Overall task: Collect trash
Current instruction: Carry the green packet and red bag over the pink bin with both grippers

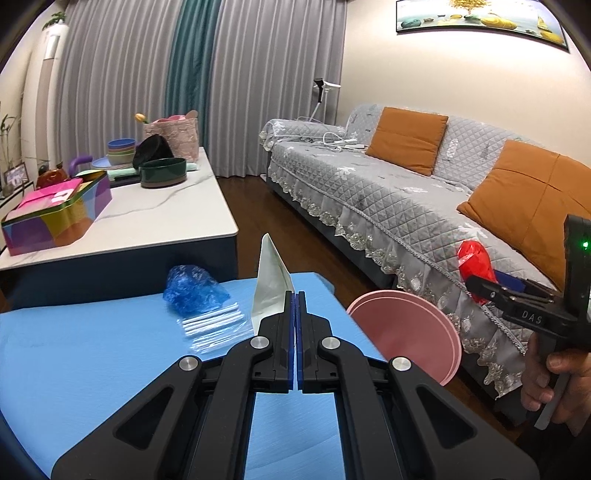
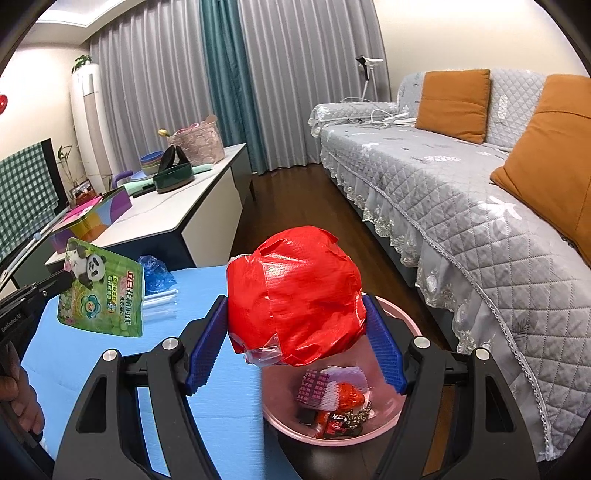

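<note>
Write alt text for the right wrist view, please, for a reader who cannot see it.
The right gripper holds a crumpled red bag above a pink bin of wrappers. At left, the left gripper holds a green panda pouch over a blue table.

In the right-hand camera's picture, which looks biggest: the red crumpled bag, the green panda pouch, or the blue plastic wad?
1. Crumpled red plastic bag, though it is nearest the camera.
2. Green panda-print pouch.
3. Crumpled blue plastic wad, farthest away.

My view of a home living room, quilted grey sofa [image 1: 388, 192] with orange cushions [image 1: 408, 138] at two o'clock, floor-length curtains [image 1: 192, 74] at twelve, marble-top coffee table [image 1: 155, 218] at ten, framed picture [image 1: 480, 14] on the wall.
</note>
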The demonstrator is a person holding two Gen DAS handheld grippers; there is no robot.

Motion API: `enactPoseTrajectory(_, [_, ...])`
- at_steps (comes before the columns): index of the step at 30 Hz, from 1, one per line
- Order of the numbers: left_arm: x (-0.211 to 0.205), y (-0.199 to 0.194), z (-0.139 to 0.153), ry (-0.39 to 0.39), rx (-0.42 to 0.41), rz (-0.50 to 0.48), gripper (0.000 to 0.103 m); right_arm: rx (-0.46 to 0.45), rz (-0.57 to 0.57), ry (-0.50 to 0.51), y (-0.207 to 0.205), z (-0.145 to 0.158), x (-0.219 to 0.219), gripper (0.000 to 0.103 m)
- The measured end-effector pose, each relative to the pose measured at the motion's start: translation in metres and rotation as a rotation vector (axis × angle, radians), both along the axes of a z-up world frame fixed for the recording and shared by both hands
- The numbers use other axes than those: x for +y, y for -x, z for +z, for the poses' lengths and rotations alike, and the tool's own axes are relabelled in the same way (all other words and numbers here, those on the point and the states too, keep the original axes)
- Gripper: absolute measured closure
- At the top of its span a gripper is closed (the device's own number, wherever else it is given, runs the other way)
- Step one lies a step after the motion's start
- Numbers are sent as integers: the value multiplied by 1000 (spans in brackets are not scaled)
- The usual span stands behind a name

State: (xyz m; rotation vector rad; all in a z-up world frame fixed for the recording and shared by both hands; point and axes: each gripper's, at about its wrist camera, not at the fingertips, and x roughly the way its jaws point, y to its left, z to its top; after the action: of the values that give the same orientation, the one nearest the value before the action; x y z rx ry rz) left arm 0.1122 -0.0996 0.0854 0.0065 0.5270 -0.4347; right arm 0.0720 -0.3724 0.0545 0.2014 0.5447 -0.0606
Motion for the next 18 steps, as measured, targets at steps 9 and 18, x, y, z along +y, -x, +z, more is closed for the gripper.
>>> enactPoseTrajectory(9, [-32, -6, 4, 6, 3, -50, 103, 3, -40, -19, 4, -3, -19, 31])
enactPoseTrajectory(18, [-74, -17, 3, 20, 14, -114, 103, 22, -76, -17, -1, -10, -31, 31])
